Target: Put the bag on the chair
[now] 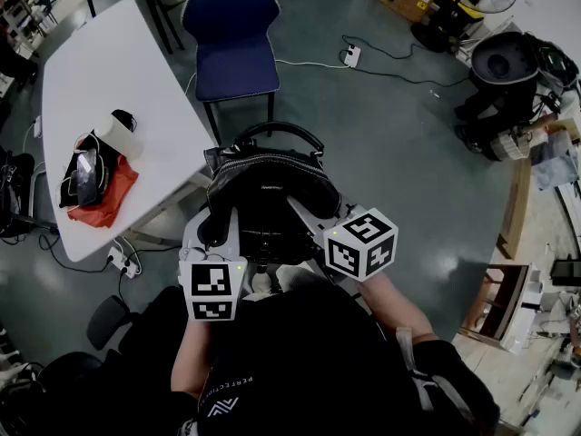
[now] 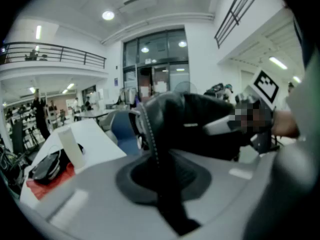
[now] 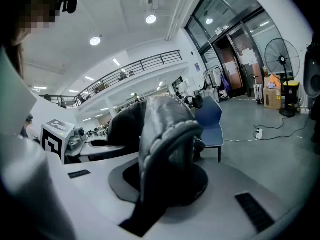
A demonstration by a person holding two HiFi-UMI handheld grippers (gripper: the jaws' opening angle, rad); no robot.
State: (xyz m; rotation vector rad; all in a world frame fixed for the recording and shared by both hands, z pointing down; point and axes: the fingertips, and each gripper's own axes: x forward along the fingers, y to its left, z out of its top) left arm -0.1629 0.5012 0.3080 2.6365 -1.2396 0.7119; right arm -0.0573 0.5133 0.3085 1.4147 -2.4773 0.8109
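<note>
Head view: my left tool (image 1: 221, 234) clamps the near left edge of the bag (image 1: 272, 184) and my right tool (image 1: 313, 214) clamps its near right edge, so the bag hangs between them, just ahead of both. I should keep both grips level, carry it to the blue chair (image 1: 231, 44) well ahead of the tools, and lower it squarely onto the seat. It is black, soft and slumped, with a hoop handle on its far side.
</note>
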